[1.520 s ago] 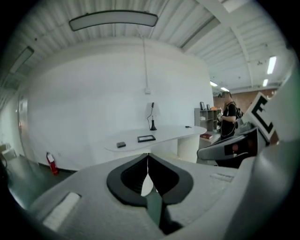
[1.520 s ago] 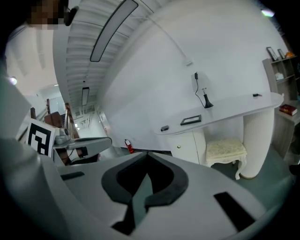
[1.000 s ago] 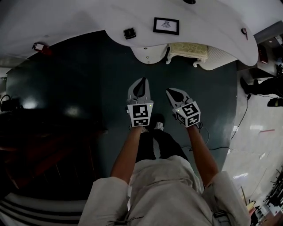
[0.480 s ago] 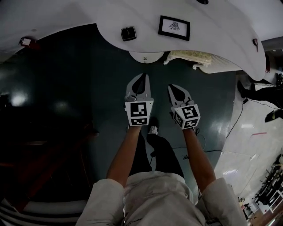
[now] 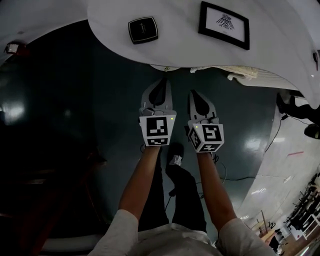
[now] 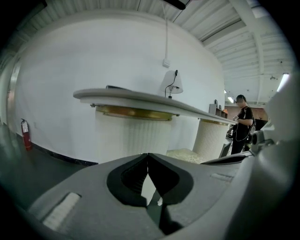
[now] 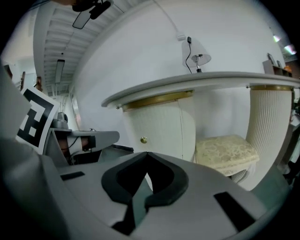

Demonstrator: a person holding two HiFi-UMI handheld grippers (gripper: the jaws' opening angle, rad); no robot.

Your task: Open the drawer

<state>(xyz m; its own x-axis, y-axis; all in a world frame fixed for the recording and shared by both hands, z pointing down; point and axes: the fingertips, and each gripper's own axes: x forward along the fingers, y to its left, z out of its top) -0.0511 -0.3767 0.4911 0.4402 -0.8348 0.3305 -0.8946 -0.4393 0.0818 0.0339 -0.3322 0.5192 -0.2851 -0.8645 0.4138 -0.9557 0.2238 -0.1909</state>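
Holding the left gripper (image 5: 160, 81) and the right gripper (image 5: 194, 94) side by side above the dark floor (image 5: 75, 100), both aimed at the near edge of the white table (image 5: 115, 12). Jaws pressed together on each, nothing pinched between them. Probably kept shut for the approach, with no handle within reach yet.

Aimed that way, by the look of it, for the drawer front (image 7: 161, 129) in the rounded pedestal (image 5: 165, 67) tucked under the table's near edge. Small brass knob (image 7: 144, 139) showing just above the right gripper's closed tips, well apart from both grippers. Calls for spreading the jaws before any grip on that knob.

On the table top: a black square box (image 5: 143, 30) close to the near edge, a framed picture (image 5: 223, 24) further in, a lamp (image 7: 197, 55) standing on it. Beside the pedestal, under the table, a cushioned stool (image 7: 226, 151). Beyond, a white curved wall, a ribbed ceiling, a glossy floor, and a person (image 6: 243, 123) standing far off by the table's other end.
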